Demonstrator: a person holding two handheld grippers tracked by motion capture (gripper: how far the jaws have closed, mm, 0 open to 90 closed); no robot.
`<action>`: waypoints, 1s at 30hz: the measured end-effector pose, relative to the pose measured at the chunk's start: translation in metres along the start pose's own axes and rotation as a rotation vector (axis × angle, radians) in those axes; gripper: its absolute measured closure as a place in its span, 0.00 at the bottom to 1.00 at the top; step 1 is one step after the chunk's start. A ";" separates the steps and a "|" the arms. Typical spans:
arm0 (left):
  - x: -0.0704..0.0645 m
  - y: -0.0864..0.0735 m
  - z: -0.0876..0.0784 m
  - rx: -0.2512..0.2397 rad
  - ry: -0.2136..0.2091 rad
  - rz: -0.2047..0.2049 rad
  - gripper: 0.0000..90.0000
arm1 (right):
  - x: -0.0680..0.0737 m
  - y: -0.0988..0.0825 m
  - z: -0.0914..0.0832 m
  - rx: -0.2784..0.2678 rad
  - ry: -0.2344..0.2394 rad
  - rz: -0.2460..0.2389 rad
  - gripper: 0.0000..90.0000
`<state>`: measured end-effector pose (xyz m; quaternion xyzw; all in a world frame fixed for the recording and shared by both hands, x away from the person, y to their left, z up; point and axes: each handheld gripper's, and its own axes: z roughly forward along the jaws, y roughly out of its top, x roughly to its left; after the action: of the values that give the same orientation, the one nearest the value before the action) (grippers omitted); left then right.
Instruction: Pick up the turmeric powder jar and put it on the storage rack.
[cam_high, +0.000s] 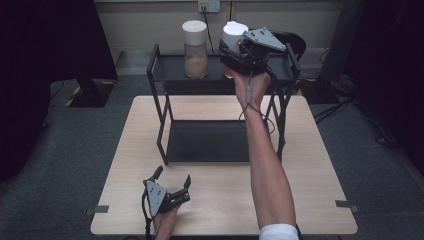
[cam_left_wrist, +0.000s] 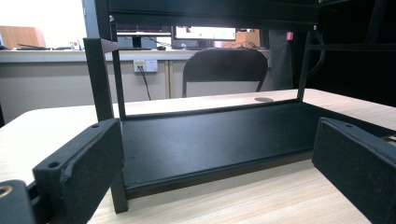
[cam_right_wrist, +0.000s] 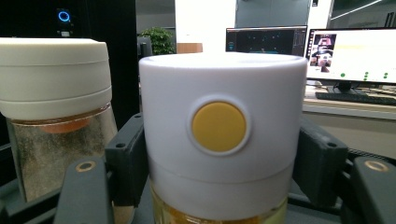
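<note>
Held jar: glass jar with a white cylindrical lid (cam_right_wrist: 219, 140) and a round yellow button on the lid's side; yellowish contents show at the bottom edge of the right gripper view; it sits at the right end of the rack's top shelf in the high view (cam_high: 231, 36); whether it rests on the shelf or hangs just above it I cannot tell
Right gripper: right gripper (cam_high: 240, 52) clamps the jar, one black pad pressed on each side of the lid; grey three-cornered plate on top; the person's right forearm reaches across the table to it
Neighbour jar: glass jar with a cream lid and tan powder inside (cam_high: 195, 50) stands upright on the same shelf, left of the held jar, near but apart; in the right gripper view (cam_right_wrist: 53, 116) it sits just beside the left jaw
Rack: black metal two-tier shelf rack (cam_high: 205, 142) stands on the far half of the table; its lower tray is bare in the left gripper view (cam_left_wrist: 210, 140)
Left gripper: left gripper (cam_high: 172, 185) lies low on the near left of the table; jaws spread wide, nothing between them; they face the rack's lower tray
Table: light wooden table (cam_high: 320, 200) on a grey carpet floor
Background: black office chair (cam_left_wrist: 226, 70) beyond the table; lit monitors (cam_right_wrist: 350, 51) behind the jars
</note>
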<state>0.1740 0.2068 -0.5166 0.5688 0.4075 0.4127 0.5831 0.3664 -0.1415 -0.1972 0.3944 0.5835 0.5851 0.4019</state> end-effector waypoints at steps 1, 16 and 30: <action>0.000 0.000 0.000 0.000 0.000 0.000 0.02 | 0.001 0.000 0.000 -0.002 -0.002 0.000 0.33; 0.000 0.000 0.000 0.000 0.000 0.000 0.02 | 0.002 -0.001 -0.002 -0.032 -0.002 0.009 0.16; 0.000 0.000 0.000 -0.001 0.002 -0.001 0.02 | 0.011 -0.011 -0.014 -0.076 -0.029 -0.014 0.00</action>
<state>0.1740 0.2064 -0.5167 0.5681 0.4082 0.4131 0.5831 0.3494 -0.1361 -0.2085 0.3831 0.5579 0.5983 0.4289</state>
